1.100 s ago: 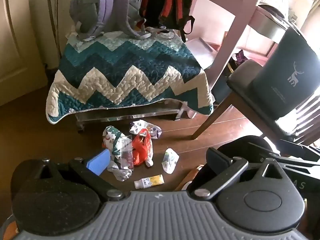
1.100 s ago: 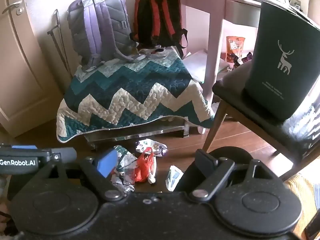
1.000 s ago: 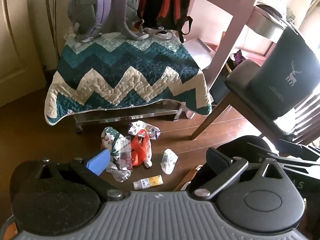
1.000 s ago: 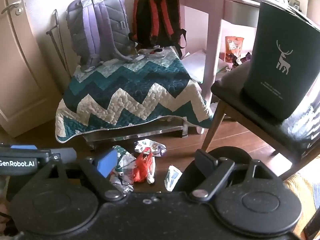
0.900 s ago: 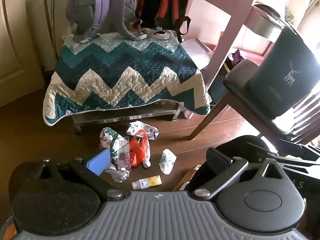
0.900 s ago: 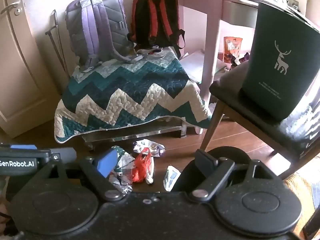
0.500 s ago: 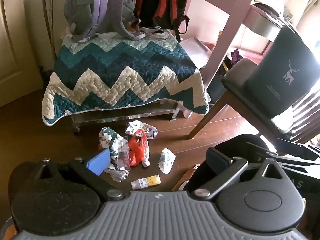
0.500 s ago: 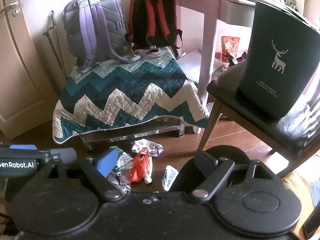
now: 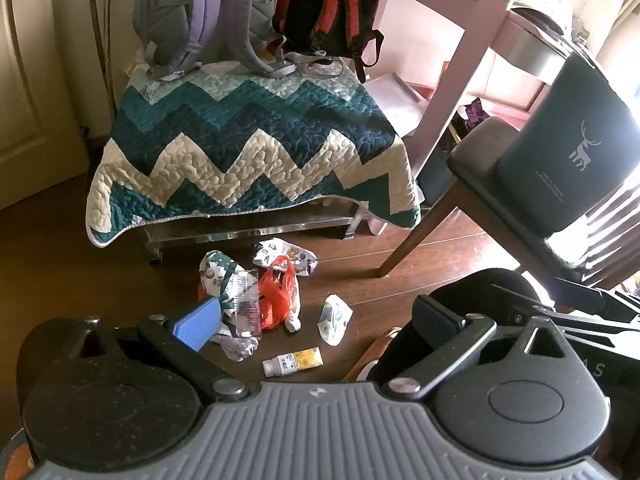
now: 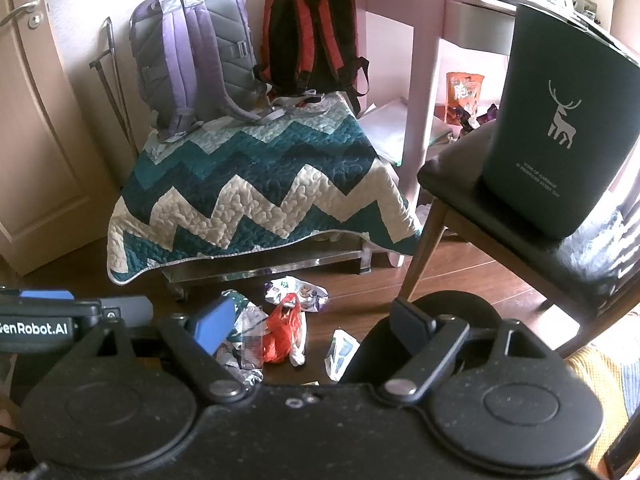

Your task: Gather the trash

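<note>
A heap of trash lies on the wooden floor in front of a low bench: an orange plastic bag (image 9: 279,298) (image 10: 285,330), a crushed clear bottle (image 9: 247,303), crumpled printed wrappers (image 9: 285,255) (image 10: 297,289), a white wrapper (image 9: 335,317) (image 10: 341,352) and a small yellow-labelled bottle (image 9: 294,361). A dark green bin (image 9: 568,148) (image 10: 558,136) with a deer logo stands on a chair. My left gripper (image 9: 316,320) is open and empty, above and short of the heap. My right gripper (image 10: 312,322) is open and empty too.
A zigzag quilt (image 9: 248,148) covers the bench, with a purple backpack (image 10: 192,52) and a red-black backpack (image 10: 312,36) on it. The chair (image 10: 520,232) stands right of the heap, its leg (image 9: 420,236) near the trash. A pink desk leg (image 10: 424,92) stands behind; a door (image 10: 28,120) is left.
Both views have shifted slightly: the scene slid a little left and the quilt and bin show a bit more fully. The trash has not moved. Both grippers stay open.
</note>
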`<state>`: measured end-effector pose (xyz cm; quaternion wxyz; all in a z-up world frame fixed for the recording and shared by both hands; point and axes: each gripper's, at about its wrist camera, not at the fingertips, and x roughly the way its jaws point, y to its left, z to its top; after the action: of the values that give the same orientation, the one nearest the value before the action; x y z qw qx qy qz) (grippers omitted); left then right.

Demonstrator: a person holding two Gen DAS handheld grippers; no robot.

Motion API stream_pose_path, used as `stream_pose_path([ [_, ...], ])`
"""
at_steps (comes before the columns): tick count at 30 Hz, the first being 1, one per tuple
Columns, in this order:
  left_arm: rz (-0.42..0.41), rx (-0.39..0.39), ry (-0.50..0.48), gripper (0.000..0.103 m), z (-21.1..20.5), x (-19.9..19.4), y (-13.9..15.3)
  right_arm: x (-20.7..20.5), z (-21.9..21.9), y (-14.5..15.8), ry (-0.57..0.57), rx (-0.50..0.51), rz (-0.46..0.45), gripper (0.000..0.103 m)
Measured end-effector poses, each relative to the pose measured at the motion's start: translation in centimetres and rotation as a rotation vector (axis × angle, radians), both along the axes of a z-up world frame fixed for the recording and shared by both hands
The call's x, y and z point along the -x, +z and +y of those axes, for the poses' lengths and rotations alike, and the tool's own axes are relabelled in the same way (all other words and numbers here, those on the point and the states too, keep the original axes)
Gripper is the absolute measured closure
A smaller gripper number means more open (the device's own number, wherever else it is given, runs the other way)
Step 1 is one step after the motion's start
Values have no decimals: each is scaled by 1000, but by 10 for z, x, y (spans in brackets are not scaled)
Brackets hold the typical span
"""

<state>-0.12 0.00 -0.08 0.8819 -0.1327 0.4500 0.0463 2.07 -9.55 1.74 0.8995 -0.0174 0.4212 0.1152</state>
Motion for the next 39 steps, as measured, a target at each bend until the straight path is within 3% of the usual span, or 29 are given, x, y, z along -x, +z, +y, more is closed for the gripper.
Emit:
stream_pose_path([
  [39, 3, -3, 5, 0, 8, 2, 0, 0, 4, -2, 6, 3, 6, 19],
])
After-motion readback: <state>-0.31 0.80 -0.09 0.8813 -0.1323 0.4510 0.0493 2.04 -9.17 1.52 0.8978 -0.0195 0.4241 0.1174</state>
